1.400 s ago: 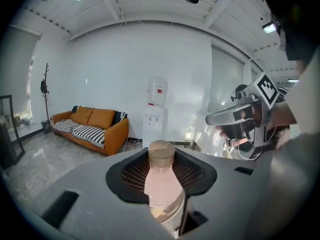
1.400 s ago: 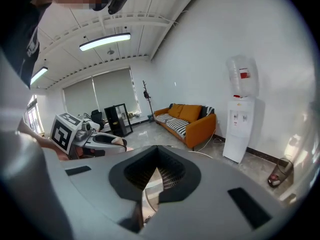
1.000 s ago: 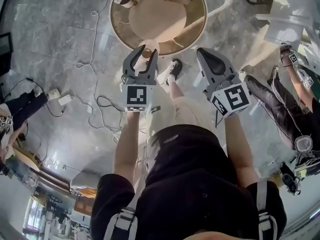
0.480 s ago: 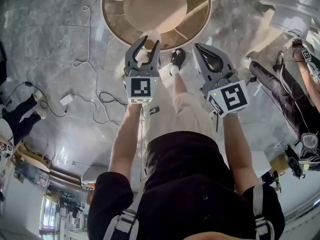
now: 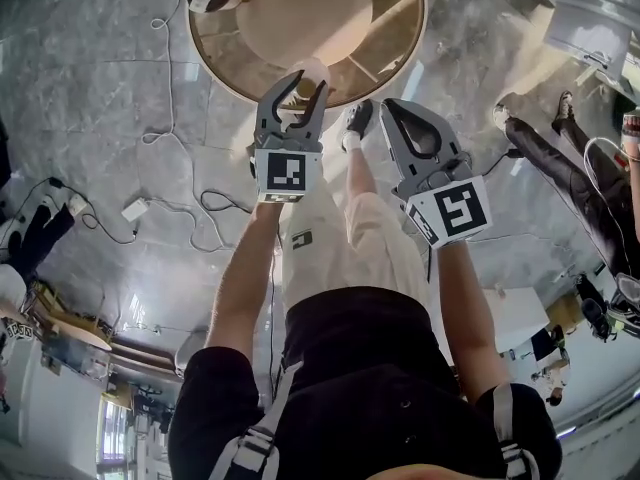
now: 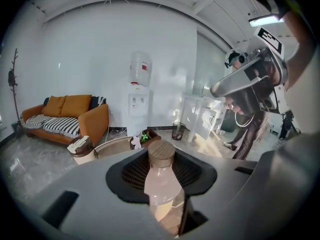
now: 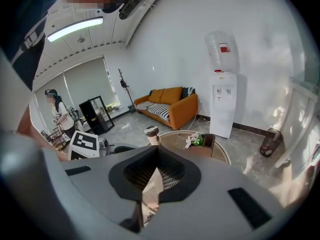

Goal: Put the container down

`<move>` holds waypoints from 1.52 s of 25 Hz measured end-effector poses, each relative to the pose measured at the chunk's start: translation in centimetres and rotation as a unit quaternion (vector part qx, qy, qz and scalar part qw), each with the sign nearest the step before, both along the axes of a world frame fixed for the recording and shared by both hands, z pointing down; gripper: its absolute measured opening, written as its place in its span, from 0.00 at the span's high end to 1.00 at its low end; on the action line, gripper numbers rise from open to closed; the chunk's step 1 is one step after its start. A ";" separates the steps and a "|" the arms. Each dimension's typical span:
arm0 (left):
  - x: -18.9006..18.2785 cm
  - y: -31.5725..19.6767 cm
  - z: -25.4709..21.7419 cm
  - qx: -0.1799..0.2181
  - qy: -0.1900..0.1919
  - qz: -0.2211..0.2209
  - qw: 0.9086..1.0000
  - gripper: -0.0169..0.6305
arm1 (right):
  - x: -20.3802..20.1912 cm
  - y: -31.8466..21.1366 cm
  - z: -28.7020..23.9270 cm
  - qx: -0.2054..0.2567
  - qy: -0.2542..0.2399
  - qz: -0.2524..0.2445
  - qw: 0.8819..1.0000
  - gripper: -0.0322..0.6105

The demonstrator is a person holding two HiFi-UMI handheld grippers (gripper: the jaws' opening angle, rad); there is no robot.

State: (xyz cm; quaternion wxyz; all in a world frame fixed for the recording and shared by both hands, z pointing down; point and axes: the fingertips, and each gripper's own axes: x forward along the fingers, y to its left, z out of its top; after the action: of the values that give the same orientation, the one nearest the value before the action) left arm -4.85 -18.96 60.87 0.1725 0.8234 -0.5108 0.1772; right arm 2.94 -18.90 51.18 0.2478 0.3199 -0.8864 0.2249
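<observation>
Left hand-held gripper (image 5: 303, 83) clamps container (image 6: 161, 184) upright, cap up.

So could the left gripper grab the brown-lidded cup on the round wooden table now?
Probably not: the left gripper is shut on a clear, wooden-capped bottle. The brown-lidded cup stands unobstructed on the table, but that bottle must go down first.

Black shirt (image 5: 370, 368), beige shorts (image 5: 352, 236)

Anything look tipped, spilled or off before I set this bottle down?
Nothing stands out. The bottle sits upright in the left gripper, cap on, no drips visible. On the round table, the lidded cup and plant box stand upright. Only loose cables trail on the floor beside it.
</observation>
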 end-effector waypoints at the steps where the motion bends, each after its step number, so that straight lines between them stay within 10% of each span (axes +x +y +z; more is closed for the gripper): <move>1: 0.0 -0.2 0.7 -0.004 0.004 0.000 1.000 0.75 | -0.1 -0.1 0.5 -0.002 -0.001 0.004 1.000 0.94; 38: 0.3 -4.4 17.3 -0.073 -0.023 0.004 0.997 0.75 | -0.9 -2.5 9.6 -0.048 0.004 0.048 0.998 0.94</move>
State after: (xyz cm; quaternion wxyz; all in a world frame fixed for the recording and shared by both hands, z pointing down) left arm -4.59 -23.41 78.17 0.2198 0.8064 -0.4968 0.2337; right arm 2.01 -21.38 60.76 0.2551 0.3510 -0.8571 0.2776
